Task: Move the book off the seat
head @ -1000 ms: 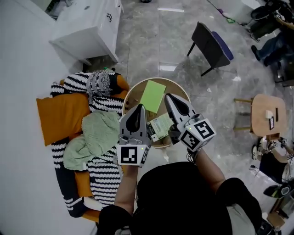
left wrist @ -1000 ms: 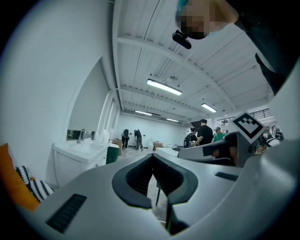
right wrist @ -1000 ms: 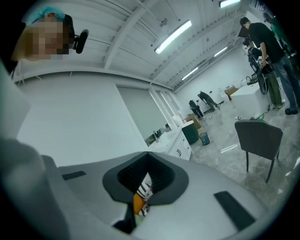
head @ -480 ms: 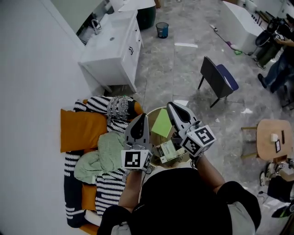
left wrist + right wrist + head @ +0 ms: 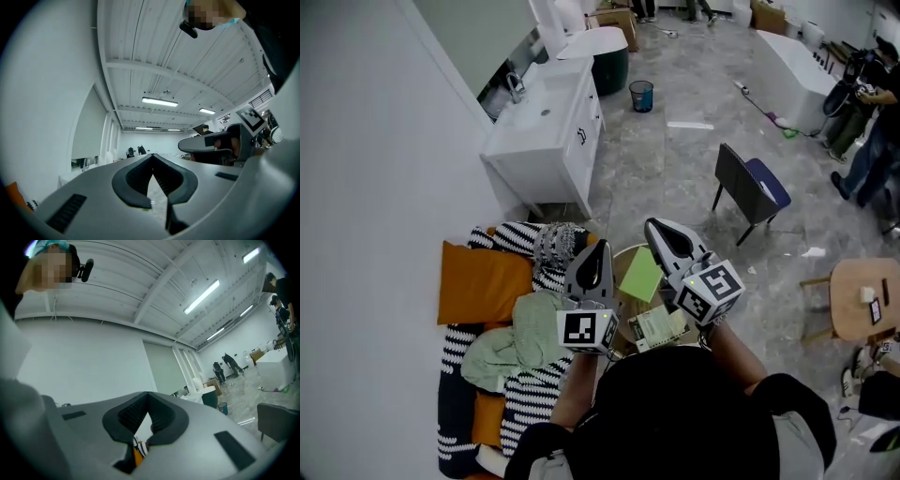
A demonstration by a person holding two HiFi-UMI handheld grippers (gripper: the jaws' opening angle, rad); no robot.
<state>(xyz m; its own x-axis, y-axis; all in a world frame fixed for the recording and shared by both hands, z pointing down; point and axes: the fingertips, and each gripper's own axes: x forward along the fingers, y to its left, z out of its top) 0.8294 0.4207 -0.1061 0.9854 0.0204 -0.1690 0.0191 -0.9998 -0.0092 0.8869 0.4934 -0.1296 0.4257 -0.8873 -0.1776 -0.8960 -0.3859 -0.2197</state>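
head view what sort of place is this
Probably a big open hall staged with home furniture: a white sink cabinet on grey stone floor, a couch piled with cushions, a bare industrial ceiling.

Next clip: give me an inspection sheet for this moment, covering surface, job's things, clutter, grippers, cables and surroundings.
surface: round wooden stool, beside a seat covered by a striped blanket.
job's things: green book lies on the stool, with a printed booklet next to it.
clutter: orange cushion and green cloth on the blanket.
grippers: left gripper and right gripper, fingers shut, both empty, above the stool.
cables: nothing seen.
surroundings: white sink cabinet, dark chair, blue bin, grey tiled floor.
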